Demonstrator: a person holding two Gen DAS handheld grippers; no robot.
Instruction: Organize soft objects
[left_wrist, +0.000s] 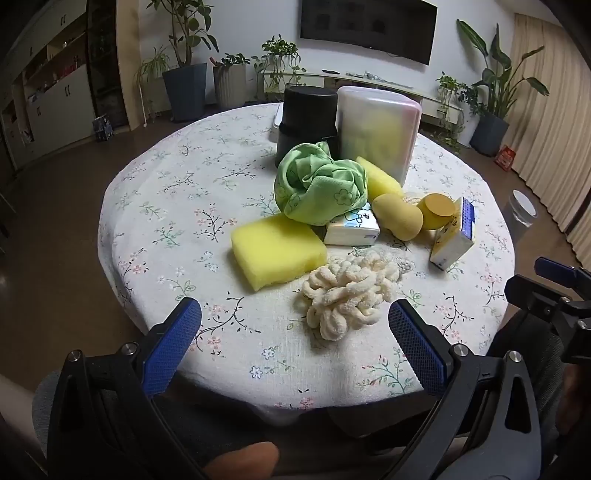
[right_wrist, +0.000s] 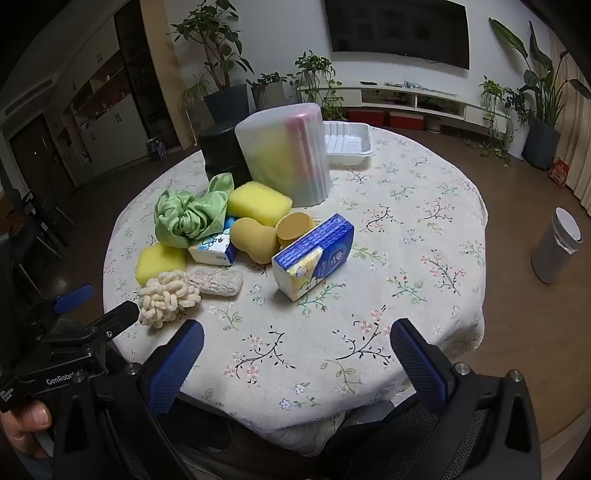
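Worktop (left_wrist: 166, 206): round, under a white floral cloth, with the soft items clustered toward its middle and far side.

1. Left gripper (left_wrist: 295, 332): you hold it low over the near edge, tilted down at the cluster. Its jaws stand fully apart with nothing between them; blue pads (left_wrist: 173, 343) bare.
2. Right gripper (right_wrist: 295, 350): beside the left one, same downward tilt. Its jaws are likewise spread wide and hold nothing.
3. Cream knotted cloth (left_wrist: 343, 295): nearest item to your left gripper, lying on the worktop just ahead of its jaws, untouched.
4. Large yellow sponge (left_wrist: 277, 251): flat on the cloth, just left of and behind the knotted cloth.
5. Grey speckled pad (right_wrist: 218, 281): seen from the right wrist, lying against the far right side of the knotted cloth.
6. Green cloth (left_wrist: 317, 188): bunched in a heap behind the large sponge, resting partly on a small tissue pack (left_wrist: 352, 229).
7. Second yellow sponge (right_wrist: 258, 203): behind the green cloth, at the foot of the translucent container.
8. Tan gourd-shaped sponge (left_wrist: 397, 218) and tan round sponge (left_wrist: 437, 210): side by side, touching, right of the small tissue pack.
9. Blue and yellow tissue pack (right_wrist: 310, 254): tilted, leaning beside the round sponge.
10. Translucent lidded container (right_wrist: 288, 155): upright at the back, yellow and pink contents showing faintly through its wall.
11. Black cylinder (left_wrist: 308, 122): upright, touching the container's left side.
12. White tray (right_wrist: 347, 142): at the far edge, behind the container.
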